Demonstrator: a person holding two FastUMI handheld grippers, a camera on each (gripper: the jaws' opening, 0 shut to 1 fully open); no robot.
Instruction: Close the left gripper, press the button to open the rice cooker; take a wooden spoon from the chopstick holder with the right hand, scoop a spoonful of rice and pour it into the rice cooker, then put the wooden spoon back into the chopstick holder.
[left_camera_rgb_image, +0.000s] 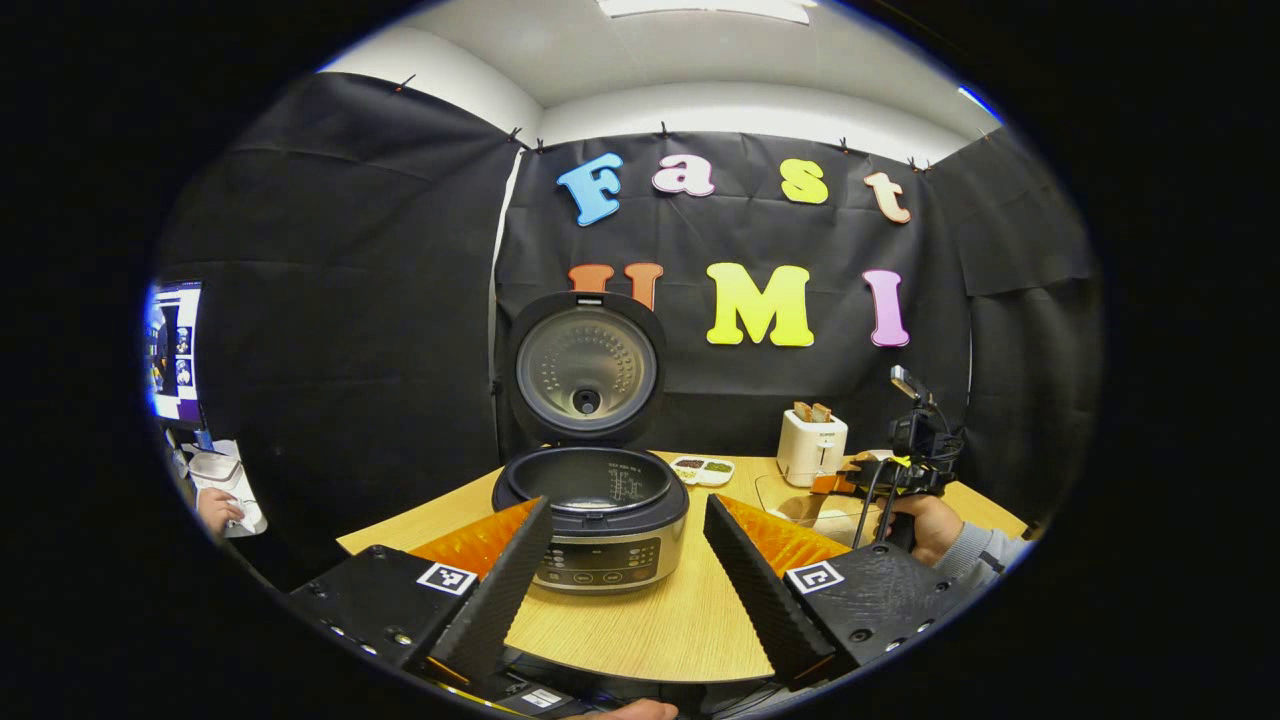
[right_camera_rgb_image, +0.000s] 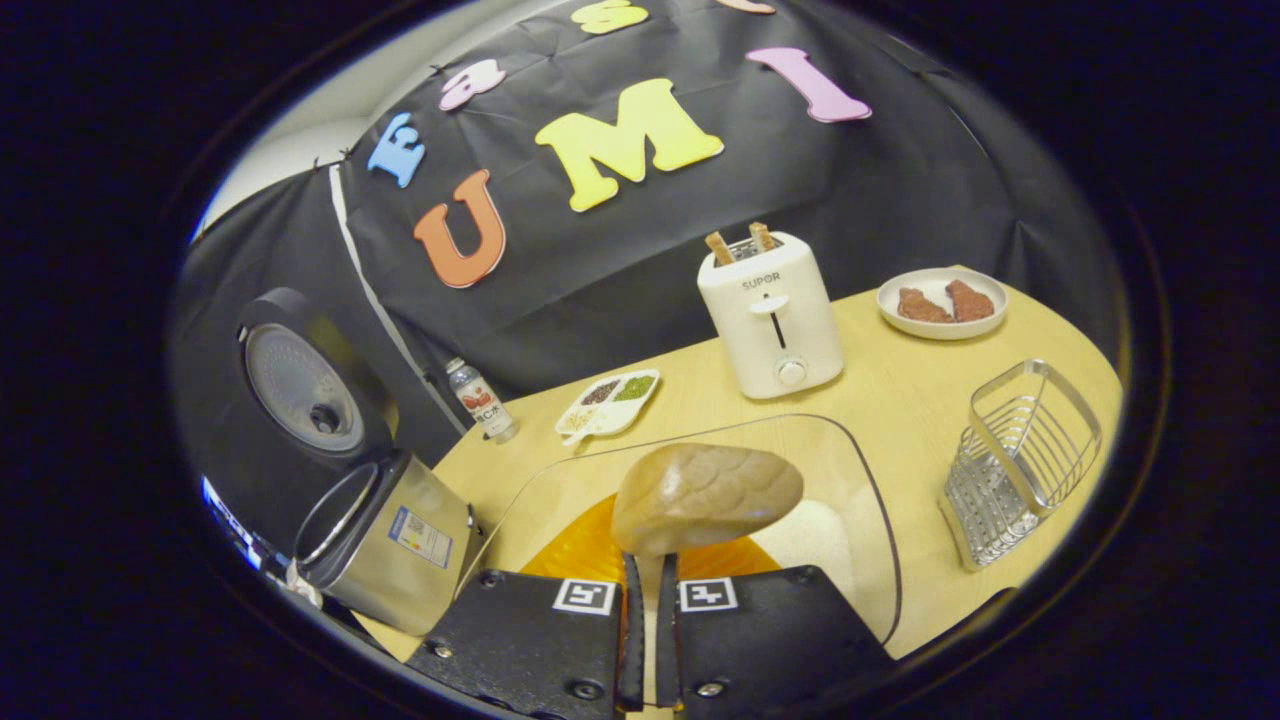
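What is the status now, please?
Left gripper open, facing rice cooker, lid up. Right gripper shut on wooden spoon, above rice container.

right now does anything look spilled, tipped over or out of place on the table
The wire basket lies tipped on its side near the table's edge. Nothing looks spilled: the rice cooker stands upright, lid open, and the toaster stands upright.
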